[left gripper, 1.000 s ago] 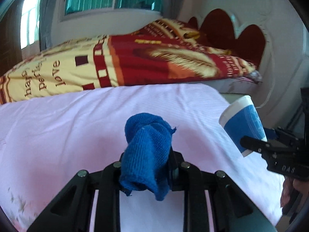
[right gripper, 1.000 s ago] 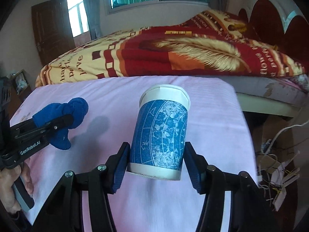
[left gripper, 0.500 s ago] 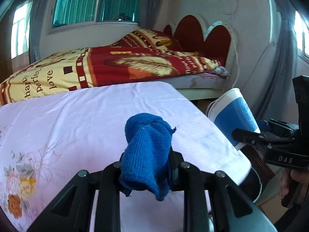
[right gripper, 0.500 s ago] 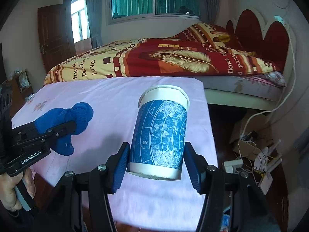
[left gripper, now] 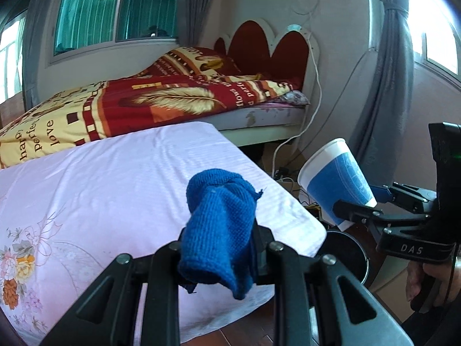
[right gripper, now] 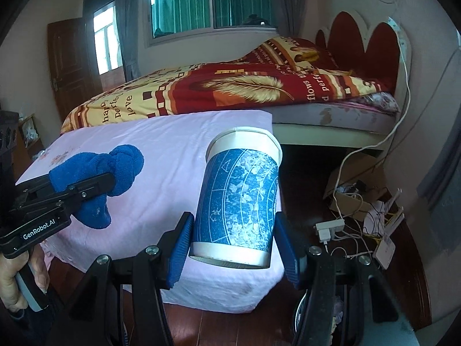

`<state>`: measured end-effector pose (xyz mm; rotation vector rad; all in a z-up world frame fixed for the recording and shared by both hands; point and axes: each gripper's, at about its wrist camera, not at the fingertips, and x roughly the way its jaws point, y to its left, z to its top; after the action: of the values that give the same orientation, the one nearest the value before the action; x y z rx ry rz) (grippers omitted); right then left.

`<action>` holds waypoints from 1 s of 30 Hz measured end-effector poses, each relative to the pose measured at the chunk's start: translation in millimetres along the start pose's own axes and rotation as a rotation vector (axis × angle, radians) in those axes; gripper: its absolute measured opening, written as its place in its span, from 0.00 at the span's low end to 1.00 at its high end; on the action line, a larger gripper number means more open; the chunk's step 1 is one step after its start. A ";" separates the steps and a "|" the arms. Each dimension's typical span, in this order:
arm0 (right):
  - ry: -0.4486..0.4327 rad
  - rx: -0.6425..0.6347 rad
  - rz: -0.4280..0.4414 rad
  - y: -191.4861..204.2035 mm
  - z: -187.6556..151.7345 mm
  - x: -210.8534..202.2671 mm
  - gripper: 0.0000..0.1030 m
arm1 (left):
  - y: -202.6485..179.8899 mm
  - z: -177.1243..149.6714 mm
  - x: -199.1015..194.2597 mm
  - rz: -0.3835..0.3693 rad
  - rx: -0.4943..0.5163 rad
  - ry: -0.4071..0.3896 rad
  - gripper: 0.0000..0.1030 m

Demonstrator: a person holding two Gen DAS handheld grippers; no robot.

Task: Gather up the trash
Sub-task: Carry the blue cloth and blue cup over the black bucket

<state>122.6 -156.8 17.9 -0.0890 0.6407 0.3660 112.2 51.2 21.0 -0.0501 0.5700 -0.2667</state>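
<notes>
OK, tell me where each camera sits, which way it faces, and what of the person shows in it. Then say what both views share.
Left wrist: sits on the left claw, looking along its fingers over the pink-sheeted table toward the bed; its fingers pinch a blue cloth. At right are the right claw, the paper cup and a hand.

Right wrist: sits on the right claw, facing the same bed; its pads grip the paper cup. At left are the left claw, the blue cloth and a hand.

Shared: table, bed, cloth, cup, both claws.

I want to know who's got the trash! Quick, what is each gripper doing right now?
Left gripper: shut on the blue knitted cloth.
Right gripper: shut on the blue paper cup.
</notes>
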 end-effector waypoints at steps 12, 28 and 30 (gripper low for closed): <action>-0.019 0.049 -0.058 -38.4 -22.1 -28.2 0.57 | -50.2 -4.8 9.2 -0.071 0.060 0.017 0.24; -0.012 0.152 -0.165 -101.4 -60.3 -59.4 0.57 | -119.1 -10.4 28.0 -0.166 0.141 0.049 0.24; -0.008 0.168 -0.180 -110.0 -66.8 -62.9 0.57 | -129.9 -11.7 32.7 -0.183 0.154 0.057 0.24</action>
<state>77.8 -291.4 -1.2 0.0150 0.6476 0.1385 101.7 -82.4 9.6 0.0549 0.6011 -0.4911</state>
